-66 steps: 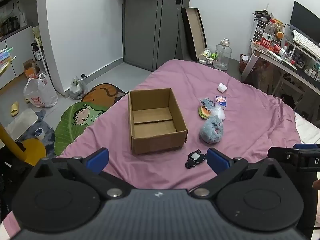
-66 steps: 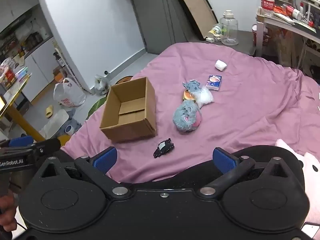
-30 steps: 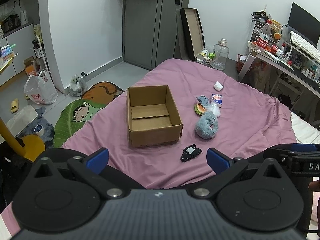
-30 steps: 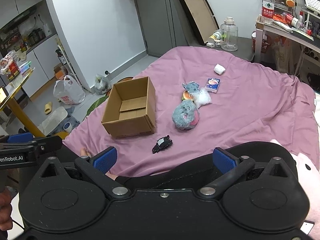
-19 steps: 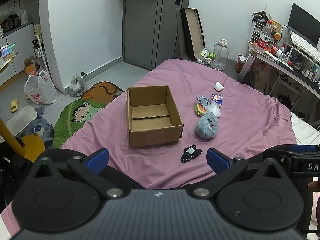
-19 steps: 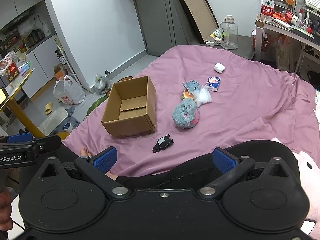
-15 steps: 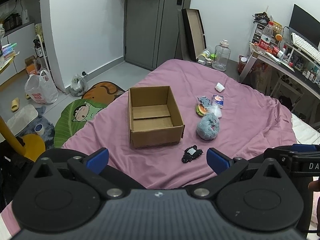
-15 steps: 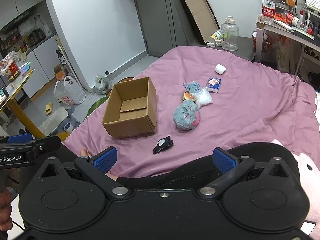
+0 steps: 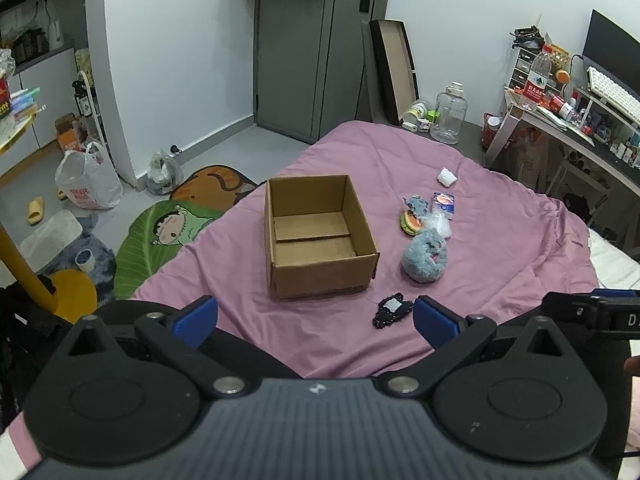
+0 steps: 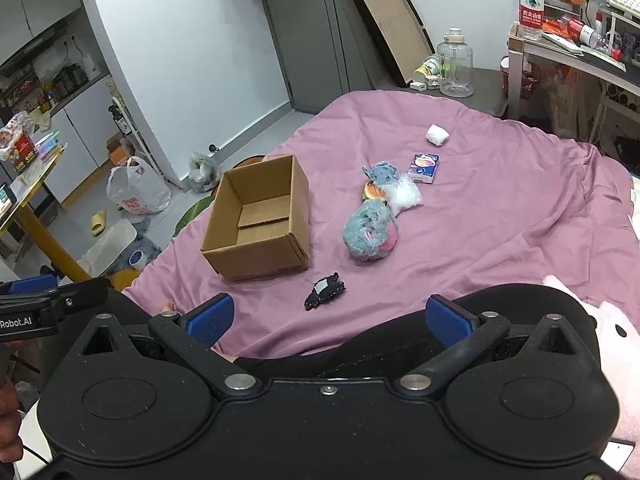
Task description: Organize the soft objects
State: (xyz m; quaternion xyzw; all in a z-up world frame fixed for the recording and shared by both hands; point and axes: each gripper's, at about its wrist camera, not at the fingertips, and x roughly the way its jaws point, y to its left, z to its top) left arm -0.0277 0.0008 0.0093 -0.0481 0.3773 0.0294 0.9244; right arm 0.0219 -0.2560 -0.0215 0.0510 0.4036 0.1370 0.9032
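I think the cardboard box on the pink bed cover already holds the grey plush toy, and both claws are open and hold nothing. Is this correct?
Not quite. The cardboard box is empty; the left wrist view shows the grey plush toy lying on the pink bed cover beside it. The left claw and right claw are indeed open and hold nothing.

Left wrist view: looks forward and down from the near edge of the bed [image 9: 500,216], well back, facing the grey door [image 9: 320,48]; cardboard box [image 9: 320,236] central. Right wrist view: same distance, set further right, angled leftward; cardboard box [image 10: 260,224] left of centre. Shared: bed, box, plush cluster, door, desk. Each view catches the other gripper's body at its edge.
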